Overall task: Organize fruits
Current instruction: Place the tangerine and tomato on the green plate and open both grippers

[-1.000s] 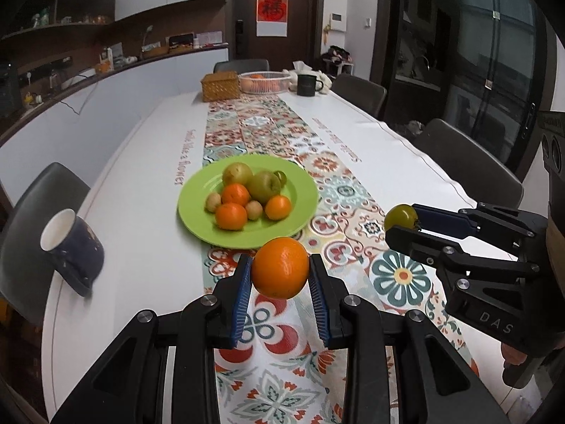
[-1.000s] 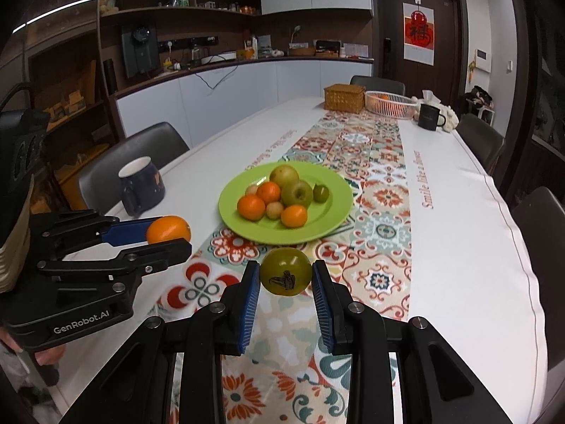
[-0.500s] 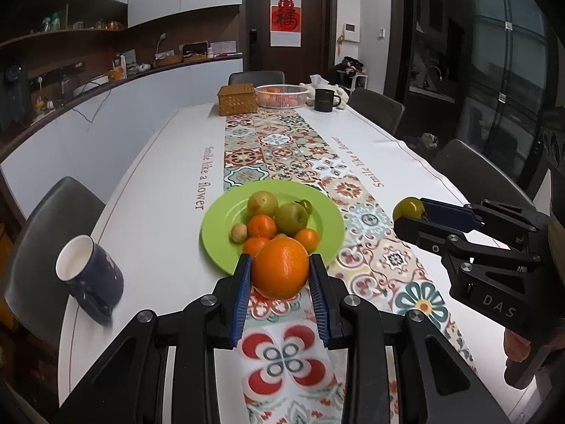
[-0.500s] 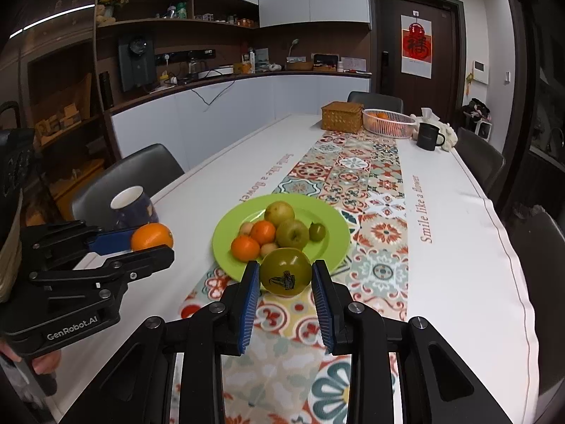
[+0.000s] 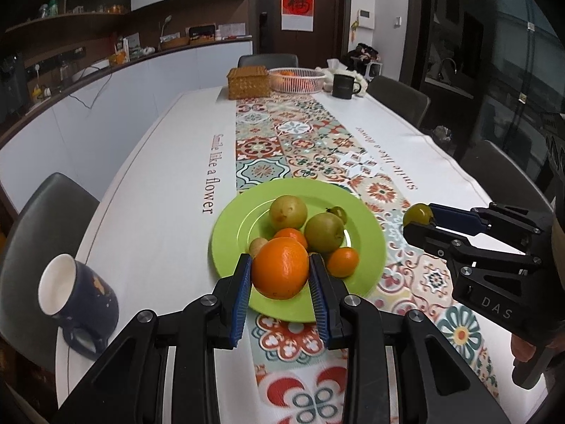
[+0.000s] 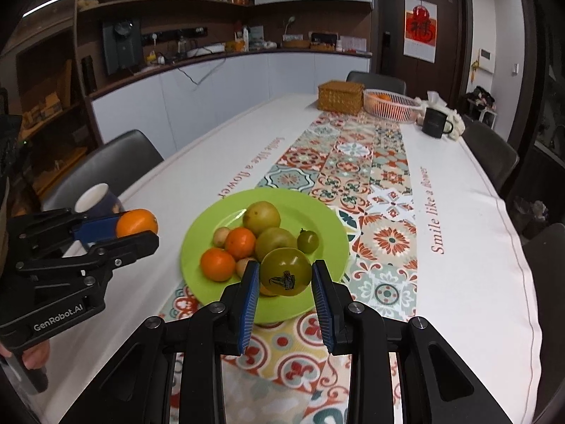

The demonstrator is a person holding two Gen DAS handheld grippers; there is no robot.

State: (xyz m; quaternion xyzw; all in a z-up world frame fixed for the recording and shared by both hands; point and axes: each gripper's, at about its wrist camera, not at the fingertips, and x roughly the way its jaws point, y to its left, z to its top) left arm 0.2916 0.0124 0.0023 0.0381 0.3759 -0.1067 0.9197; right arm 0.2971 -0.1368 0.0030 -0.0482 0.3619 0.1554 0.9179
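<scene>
Orange fruit [image 5: 280, 268] is clenched in the left gripper [image 5: 280, 282] and a green tomato [image 6: 286, 271] in the right gripper [image 6: 285, 284], both above the green plate [image 5: 233, 222], likely for placing there.

plate [image 5: 233, 233] lime green | orange [image 5: 280, 268] orange | tomato [image 6: 286, 271] green | mug [image 5: 83, 296] navy

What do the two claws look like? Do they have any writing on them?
Both claws are black, bolted frames with silver screws and ribbed blue pads. The left claw says "GenRobot.AI" in white on its side; the right claw says "DAS". No cables or sleeves show.
</scene>
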